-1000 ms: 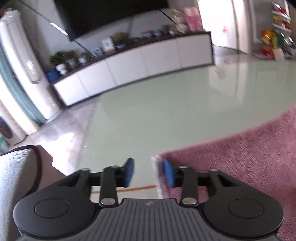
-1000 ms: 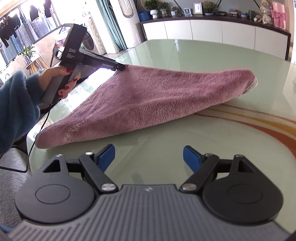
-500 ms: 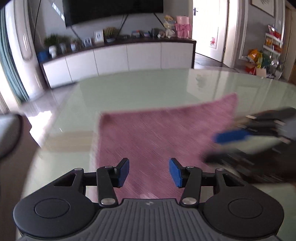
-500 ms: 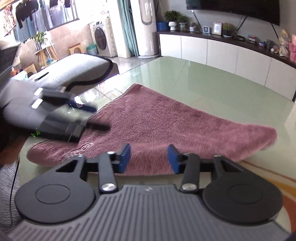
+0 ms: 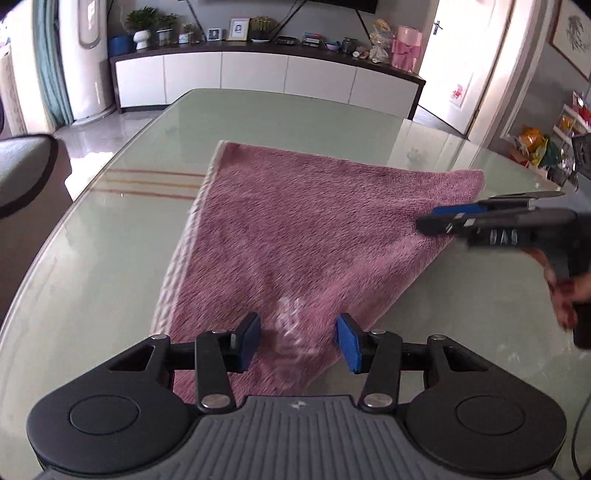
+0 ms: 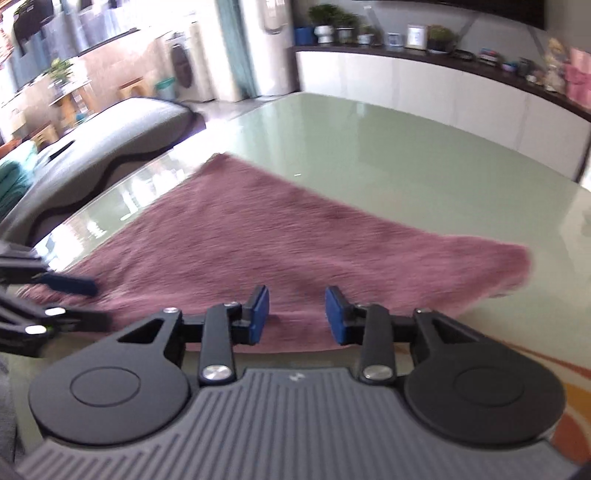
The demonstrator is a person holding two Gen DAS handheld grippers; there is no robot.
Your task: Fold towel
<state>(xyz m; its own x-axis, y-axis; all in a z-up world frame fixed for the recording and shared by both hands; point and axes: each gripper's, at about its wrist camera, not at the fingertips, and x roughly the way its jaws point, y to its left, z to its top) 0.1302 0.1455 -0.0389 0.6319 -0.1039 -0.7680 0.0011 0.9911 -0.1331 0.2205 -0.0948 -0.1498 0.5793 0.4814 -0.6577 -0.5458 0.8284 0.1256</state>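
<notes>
Towel (image 5: 303, 236), seemingly folded once, lies under two empty grippers, jaws parted.

A glossy pale-green glass table (image 5: 295, 118) fills the foreground, reflecting daylight. Behind it a long white low cabinet with a dark top (image 5: 258, 74) carries potted plants, a framed photo (image 5: 238, 28) and a pink gift box (image 5: 406, 51) (bow-tied). A white door (image 5: 465, 74) stands right; a grey cushioned sofa (image 6: 110, 136) sits left, beside a tall white floor-standing air conditioner (image 5: 86, 55).
</notes>
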